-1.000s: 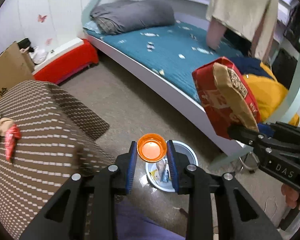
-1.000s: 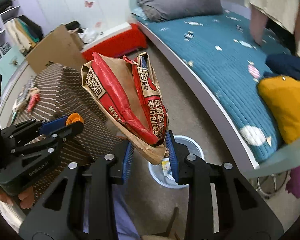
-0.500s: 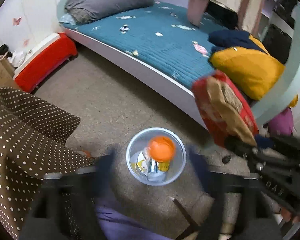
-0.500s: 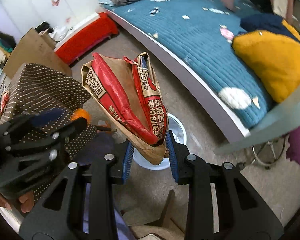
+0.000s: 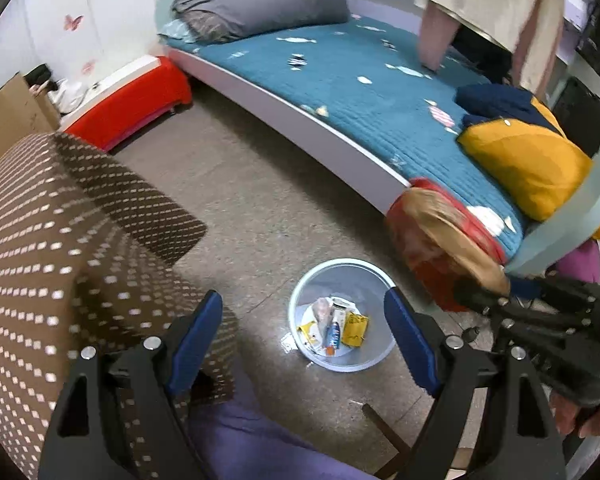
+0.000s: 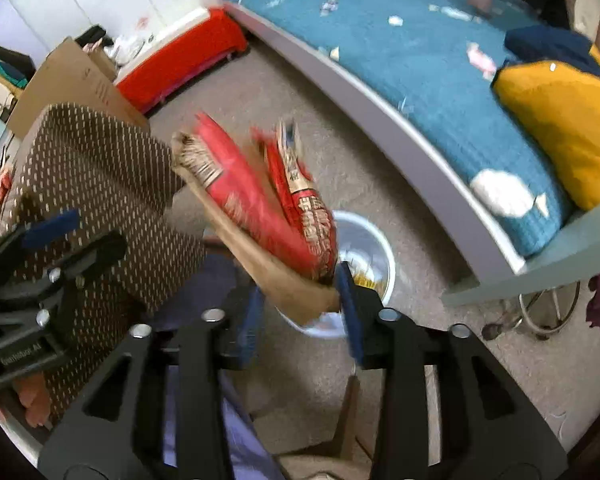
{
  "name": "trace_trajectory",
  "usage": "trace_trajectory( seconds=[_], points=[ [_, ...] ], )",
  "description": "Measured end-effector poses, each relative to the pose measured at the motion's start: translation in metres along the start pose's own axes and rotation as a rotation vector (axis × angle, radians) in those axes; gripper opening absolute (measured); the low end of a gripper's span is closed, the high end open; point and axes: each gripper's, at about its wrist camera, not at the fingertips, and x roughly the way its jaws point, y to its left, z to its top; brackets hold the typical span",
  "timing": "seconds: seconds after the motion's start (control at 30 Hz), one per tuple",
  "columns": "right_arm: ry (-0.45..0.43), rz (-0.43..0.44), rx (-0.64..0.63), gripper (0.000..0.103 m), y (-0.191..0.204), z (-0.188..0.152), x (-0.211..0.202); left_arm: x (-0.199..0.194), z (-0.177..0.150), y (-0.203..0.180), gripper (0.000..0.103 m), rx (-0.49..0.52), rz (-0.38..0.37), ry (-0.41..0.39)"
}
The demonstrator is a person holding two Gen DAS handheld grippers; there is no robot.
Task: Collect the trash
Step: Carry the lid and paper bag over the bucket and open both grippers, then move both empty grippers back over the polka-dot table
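So the left gripper (image 5: 303,332) has its jaws spread wide with nothing between them, hanging right above the round white bin (image 5: 342,314) on the floor (image 5: 260,184). Bin's got a few wrappers and a little bottle lying in the bottom. The right gripper (image 6: 300,308) is clamped on the bottom end of a crumpled red and brown paper bag (image 6: 260,208), which tilts up and to the left, over the near edge of the bin; it's motion-blurred in both views. Table with the brown dotted cloth (image 5: 60,240) is off to the left, bed (image 5: 360,92) with the teal cover and a yellow pillow (image 5: 528,164) to the right.
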Motion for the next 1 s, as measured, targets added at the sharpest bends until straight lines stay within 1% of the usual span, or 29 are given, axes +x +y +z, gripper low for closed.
trace_trajectory(
  seconds=[0.03,0.07,0.1,0.17,0.33,0.47,0.53,0.83,1.0],
  points=[
    [-0.027,-0.004,-0.002,0.081,0.002,0.003,-0.003,-0.001,0.0,0.004,0.081,-0.009,0.002,-0.002],
    [-0.071,-0.012,-0.002,0.081,0.004,0.006,-0.008,-0.003,0.0,0.008,0.081,-0.02,0.002,-0.004],
    [-0.087,-0.024,-0.002,0.081,0.005,0.007,-0.011,-0.004,0.0,0.01,0.081,-0.024,0.0,-0.004],
    [-0.066,-0.03,-0.009,0.081,0.006,0.009,-0.009,-0.007,-0.001,0.012,0.081,-0.024,-0.018,-0.008],
    [-0.006,-0.035,-0.017,0.081,0.007,0.0,0.0,-0.01,-0.005,0.008,0.081,-0.01,-0.016,-0.017],
    [-0.002,-0.032,-0.017,0.081,0.008,-0.007,-0.005,-0.011,-0.005,0.004,0.081,-0.007,-0.007,-0.018],
    [-0.006,-0.034,-0.019,0.081,0.009,-0.008,-0.009,-0.014,-0.005,0.004,0.081,-0.011,-0.015,-0.021],
    [-0.067,-0.021,-0.018,0.081,0.013,-0.007,-0.039,-0.033,-0.005,-0.002,0.081,0.001,-0.038,-0.052],
    [-0.097,-0.008,-0.024,0.081,0.02,-0.006,-0.054,-0.052,-0.007,0.0,0.081,0.002,-0.044,-0.083]
  ],
)
